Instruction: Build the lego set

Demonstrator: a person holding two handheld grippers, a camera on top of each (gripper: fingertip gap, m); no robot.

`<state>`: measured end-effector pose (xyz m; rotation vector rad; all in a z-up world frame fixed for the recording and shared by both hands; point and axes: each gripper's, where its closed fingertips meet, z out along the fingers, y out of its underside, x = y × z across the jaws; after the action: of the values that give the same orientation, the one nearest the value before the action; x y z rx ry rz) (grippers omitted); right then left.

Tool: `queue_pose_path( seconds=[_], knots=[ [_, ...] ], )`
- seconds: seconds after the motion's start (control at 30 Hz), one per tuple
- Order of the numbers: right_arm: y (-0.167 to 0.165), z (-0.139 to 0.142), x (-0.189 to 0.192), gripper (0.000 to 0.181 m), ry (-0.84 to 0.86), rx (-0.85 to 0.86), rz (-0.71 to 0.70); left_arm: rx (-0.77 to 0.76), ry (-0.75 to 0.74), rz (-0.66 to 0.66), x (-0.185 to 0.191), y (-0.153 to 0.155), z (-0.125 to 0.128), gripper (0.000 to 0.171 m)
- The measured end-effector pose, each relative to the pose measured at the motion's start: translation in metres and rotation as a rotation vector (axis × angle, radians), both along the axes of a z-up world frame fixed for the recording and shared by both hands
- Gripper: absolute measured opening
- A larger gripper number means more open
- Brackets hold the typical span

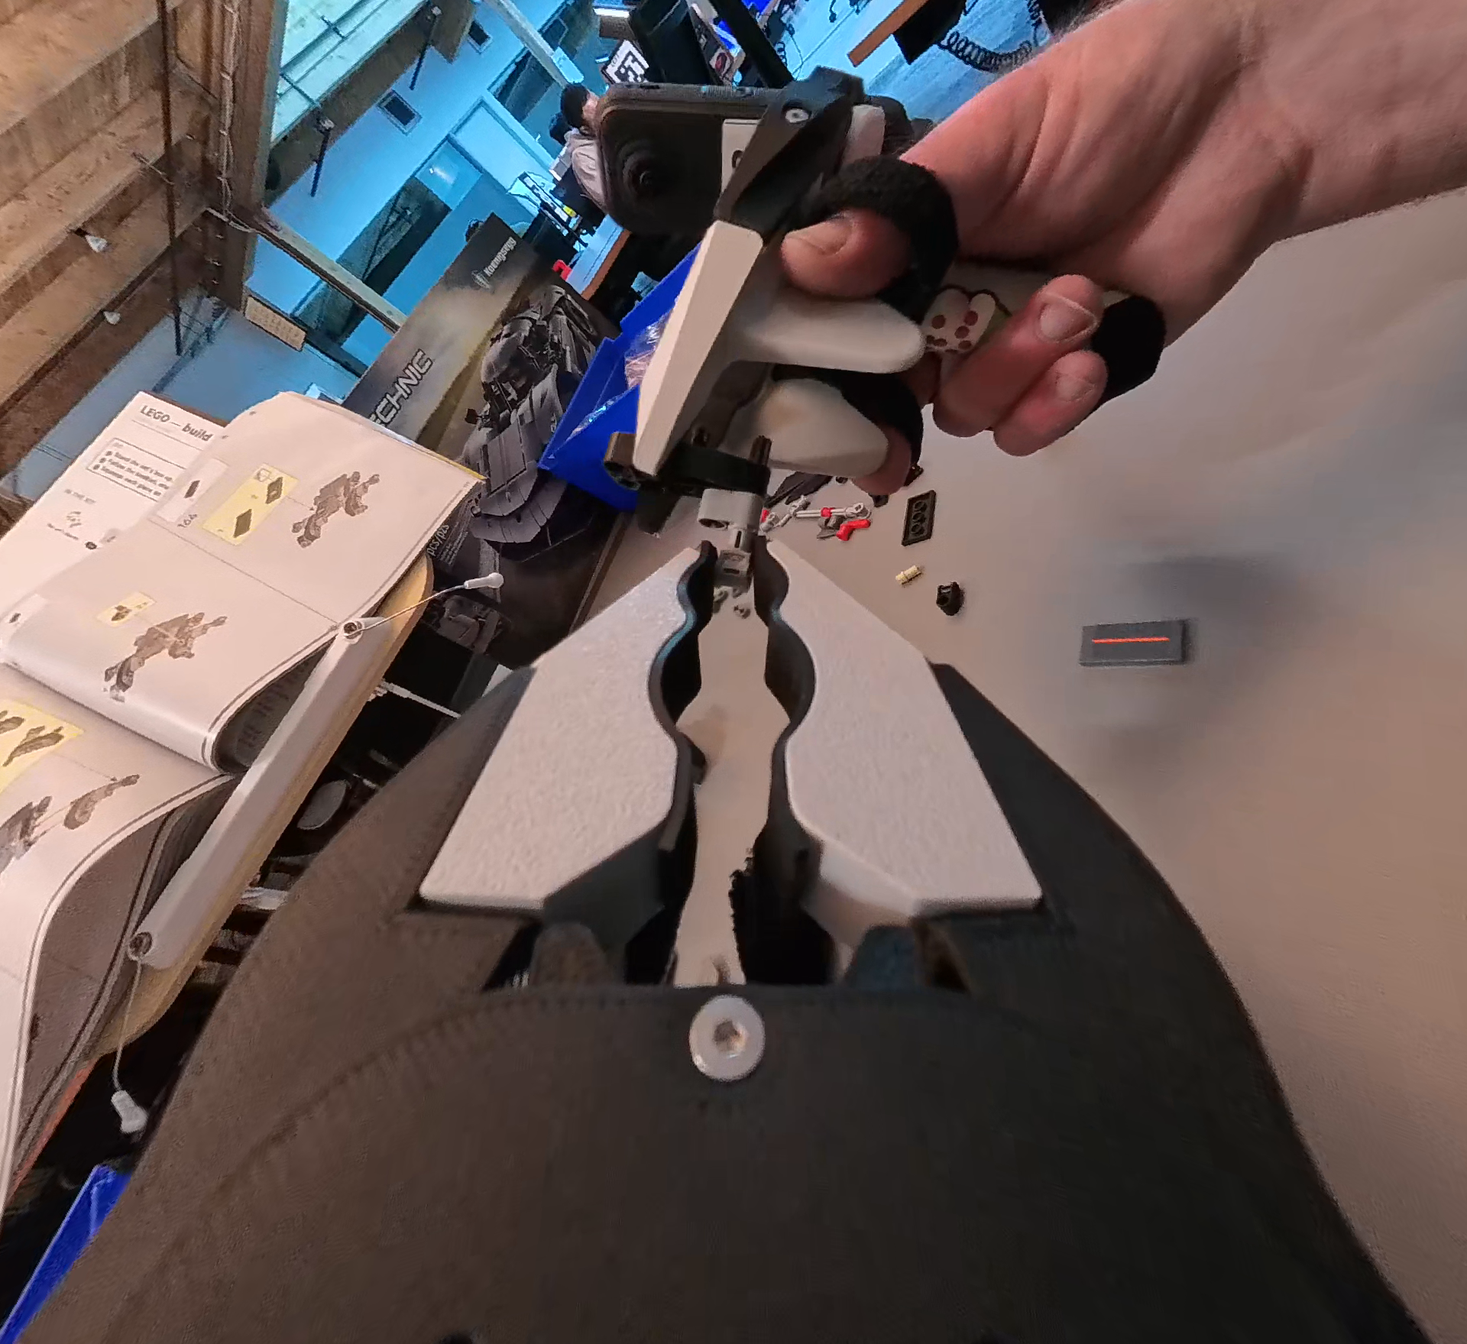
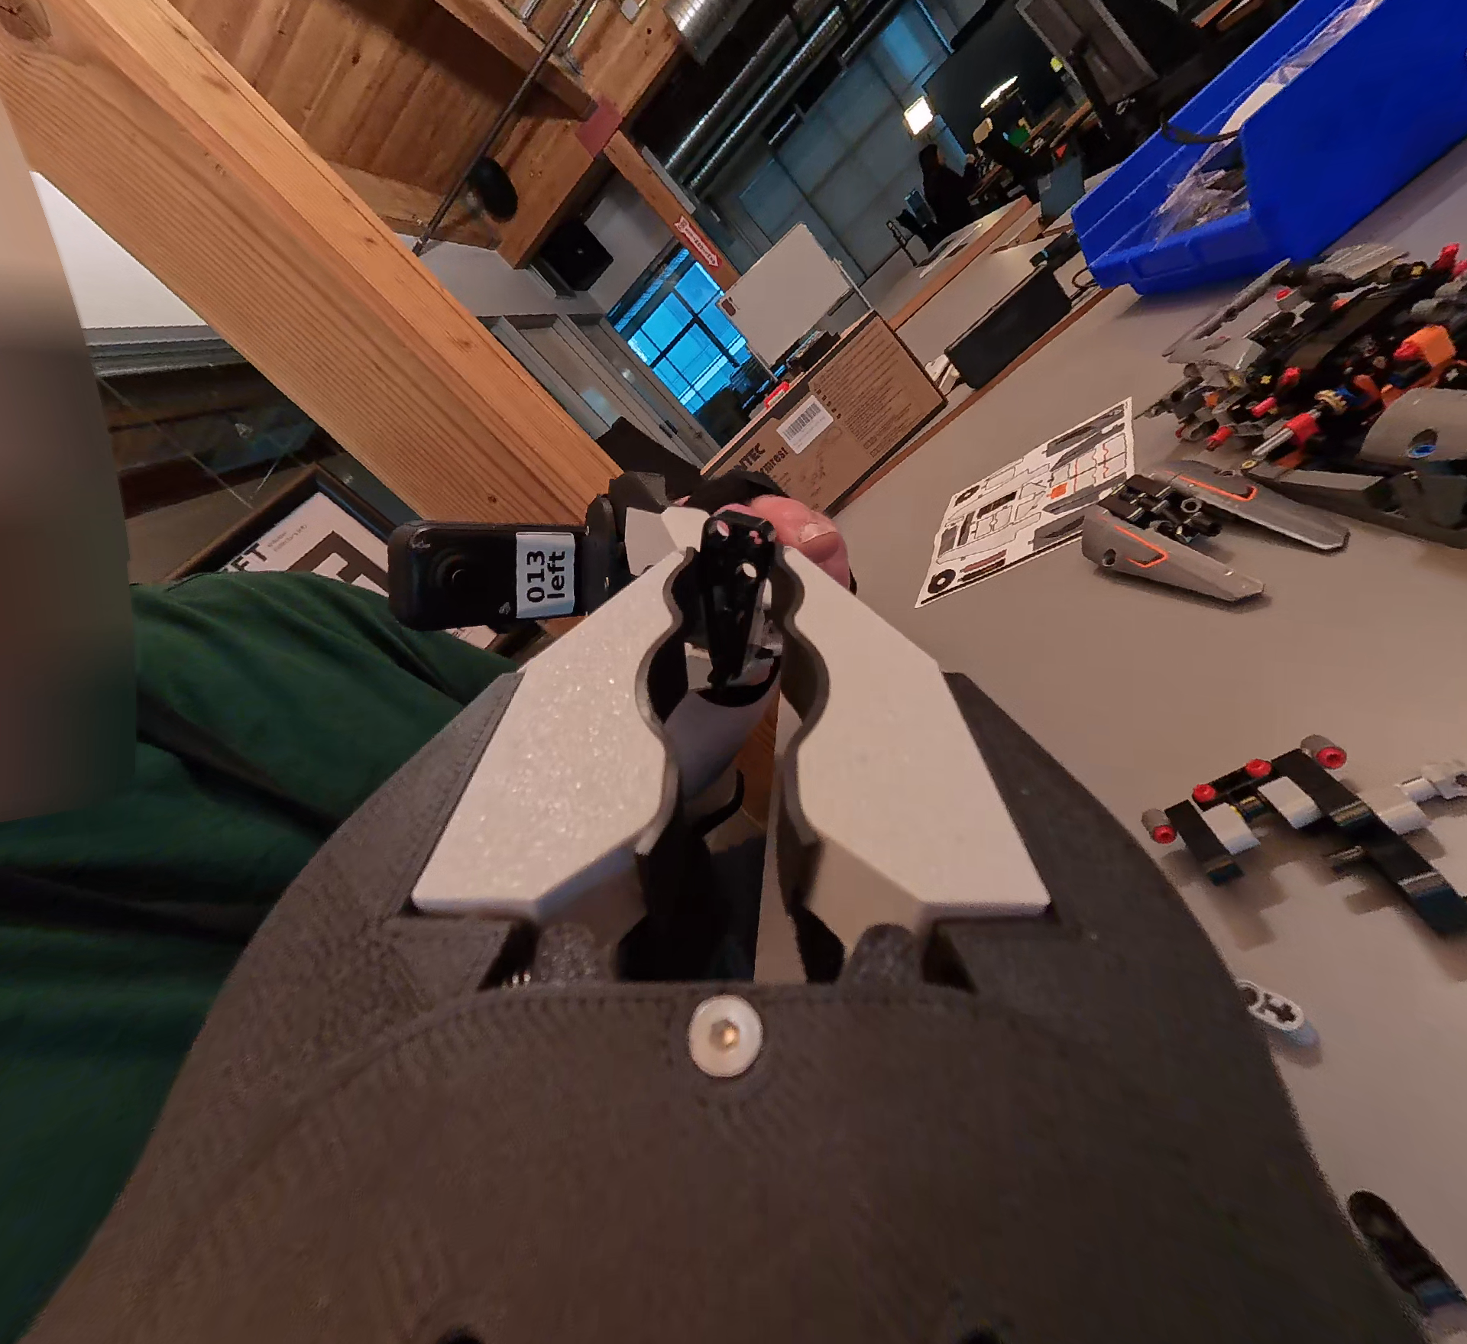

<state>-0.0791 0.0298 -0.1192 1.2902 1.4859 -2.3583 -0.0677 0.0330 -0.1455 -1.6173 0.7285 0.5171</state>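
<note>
Lego connector (image 1: pixel 729 548), small and grey, is sitting pinched at the fingertips of the left gripper (image 1: pixel 734 564), meeting the black beam (image 2: pixel 726 591) that the right gripper (image 2: pixel 730 575) is clamping just ahead. Both pieces are hanging above the table (image 1: pixel 1191 790); a skewed push is risking the axle popping free and dropping.

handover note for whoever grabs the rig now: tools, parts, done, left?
Left tool: shut on a small grey connector piece, held up off the table.
Right tool: shut on a black beam, brought right up to the grey piece; whether they are joined I cannot tell.
On the table: black frame subassembly, large partly built model, sticker sheet, blue bin. Instruction book open to the left.
Left: mate the two held parts, then follow the book.
</note>
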Motion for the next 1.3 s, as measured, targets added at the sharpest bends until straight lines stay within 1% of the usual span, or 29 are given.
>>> queue_pose_path(
  seconds=[0.17, 0.27, 0.33, 0.4, 0.47, 0.6, 0.67, 0.73, 0.83, 0.9, 0.97, 1.03, 1.1, 1.17, 1.3],
  knots=[
    [0.005, 0.002, -0.002, 0.017, 0.015, 0.001, -0.032, 0.007, -0.057, -0.019, 0.000, 0.001, 0.005, 0.007],
    [0.011, 0.003, -0.002, 0.031, 0.022, 0.011, -0.065, -0.001, -0.114, -0.049, 0.002, 0.001, 0.008, 0.007],
    [0.015, 0.002, -0.001, 0.035, 0.035, 0.061, -0.096, -0.001, -0.160, -0.063, 0.001, 0.000, 0.012, 0.007],
    [0.016, 0.006, 0.002, 0.036, 0.086, 0.128, -0.118, -0.022, -0.209, -0.091, 0.003, 0.000, 0.013, 0.007],
    [0.016, 0.010, 0.006, 0.041, 0.149, 0.241, -0.143, -0.037, -0.276, -0.117, 0.004, 0.000, 0.015, 0.007],
    [0.016, 0.012, 0.011, 0.048, 0.268, 0.541, -0.196, -0.064, -0.418, -0.179, 0.005, -0.001, 0.020, 0.007],
    [0.010, 0.018, 0.016, 0.049, 0.363, 0.678, -0.198, -0.088, -0.501, -0.229, 0.008, -0.002, 0.022, 0.007],
    [0.006, 0.024, 0.019, 0.055, 0.439, 0.805, -0.197, -0.117, -0.594, -0.289, 0.012, -0.004, 0.025, 0.007],
    [0.000, 0.016, 0.019, 0.052, 0.498, 1.016, -0.158, -0.185, -0.735, -0.395, 0.018, -0.009, 0.029, 0.007],
    [0.000, 0.010, 0.014, 0.043, 0.492, 1.095, -0.134, -0.238, -0.833, -0.460, 0.020, -0.012, 0.032, 0.007],
    [0.000, 0.006, 0.011, 0.039, 0.477, 1.112, -0.118, -0.261, -0.887, -0.494, 0.019, -0.013, 0.035, 0.007],
    [0.003, 0.003, 0.009, 0.028, 0.452, 1.092, -0.113, -0.302, -0.945, -0.531, 0.020, -0.014, 0.035, 0.007],
    [0.005, -0.004, 0.008, 0.021, 0.405, 1.056, -0.098, -0.277, -1.002, -0.553, 0.017, -0.014, 0.040, 0.006],
    [0.005, -0.007, 0.008, 0.021, 0.377, 0.998, -0.096, -0.273, -1.076, -0.573, 0.013, -0.013, 0.044, 0.007],
    [0.005, -0.018, 0.008, 0.019, 0.306, 0.930, -0.094, -0.245, -1.130, -0.565, 0.005, -0.007, 0.045, 0.006]
  ],
)
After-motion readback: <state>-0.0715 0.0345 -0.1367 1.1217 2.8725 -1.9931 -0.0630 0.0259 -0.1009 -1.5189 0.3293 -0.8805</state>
